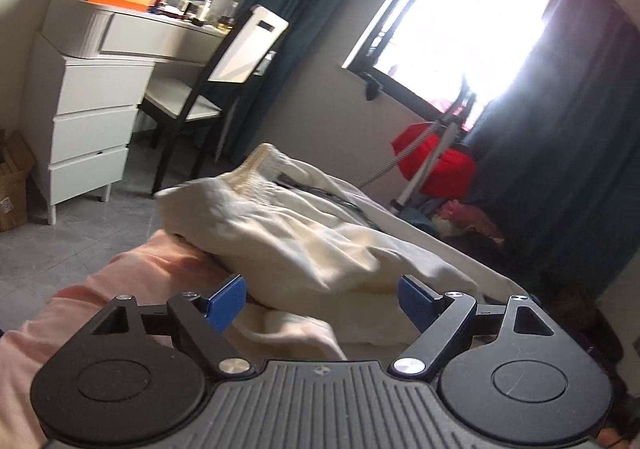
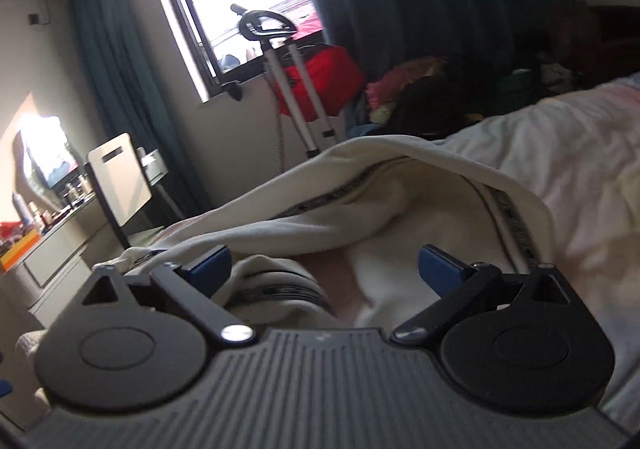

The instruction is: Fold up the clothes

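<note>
Left wrist: rumpled cream garment (image 1: 312, 233), seemingly knit.

Ahead and left of the left claw, a white dresser (image 1: 86, 121) with a cluttered top stands on the grey tiled floor (image 1: 76, 241), with a white-backed chair (image 1: 224, 65) beside it. Ahead and right, a bright window (image 1: 460, 21) is flanked by dark teal curtains (image 1: 560, 129). Below it sits a red object (image 1: 436, 165), possibly a bag.
</note>
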Tool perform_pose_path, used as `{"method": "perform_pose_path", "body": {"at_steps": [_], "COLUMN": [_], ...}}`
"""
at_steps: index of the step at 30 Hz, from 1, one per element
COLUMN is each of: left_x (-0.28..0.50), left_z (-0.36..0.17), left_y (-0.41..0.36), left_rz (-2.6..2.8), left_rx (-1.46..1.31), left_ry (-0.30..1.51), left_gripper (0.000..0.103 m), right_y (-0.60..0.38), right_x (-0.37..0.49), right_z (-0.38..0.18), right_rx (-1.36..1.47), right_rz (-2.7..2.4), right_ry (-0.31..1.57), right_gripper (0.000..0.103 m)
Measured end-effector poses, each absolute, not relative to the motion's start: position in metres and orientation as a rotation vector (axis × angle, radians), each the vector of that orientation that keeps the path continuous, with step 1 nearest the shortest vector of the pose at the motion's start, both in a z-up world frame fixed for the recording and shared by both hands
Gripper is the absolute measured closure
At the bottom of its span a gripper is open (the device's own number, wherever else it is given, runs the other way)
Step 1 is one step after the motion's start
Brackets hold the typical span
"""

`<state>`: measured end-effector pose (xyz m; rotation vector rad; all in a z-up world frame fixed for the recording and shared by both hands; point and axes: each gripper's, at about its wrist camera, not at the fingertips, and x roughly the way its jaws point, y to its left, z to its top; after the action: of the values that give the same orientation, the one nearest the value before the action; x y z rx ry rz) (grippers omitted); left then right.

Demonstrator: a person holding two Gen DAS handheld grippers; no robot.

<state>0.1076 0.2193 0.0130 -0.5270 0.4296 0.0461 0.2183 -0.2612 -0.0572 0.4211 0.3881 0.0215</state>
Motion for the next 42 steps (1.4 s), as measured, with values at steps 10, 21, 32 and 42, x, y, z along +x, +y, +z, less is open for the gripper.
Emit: {"method": "perform_pose_path", "body": {"at_steps": [10, 21, 32, 42], "left_x": [0.113, 0.126, 0.137, 0.158], "left_z": [-0.035, -0.061, -0.068, -0.083], "left_y": [0.11, 0.085, 0.073, 0.073], "left_rz": [-0.128, -0.187, -0.239, -0.241], "left_rx": [-0.382, -0.295, -0.261, -0.24], "left_ry": [0.49, 0.523, 0.542, 0.567], "left_gripper": [0.01, 0.013, 0.013, 0.013], "right_y": [-0.298, -0.32, -0.419, -0.429], "right_x": [0.246, 0.267, 0.406, 0.392], "right_z": [-0.142, -0.094, -0.002, -0.068], "right_rx": [0.616, 0.427, -0.077, 0.146], "right_rz": [-0.066, -0.234, -0.537, -0.423], "right_ry": [0.579, 0.418, 0.386, 0.4], "right_gripper": [0.038, 0.095, 0.094, 0.0]}}
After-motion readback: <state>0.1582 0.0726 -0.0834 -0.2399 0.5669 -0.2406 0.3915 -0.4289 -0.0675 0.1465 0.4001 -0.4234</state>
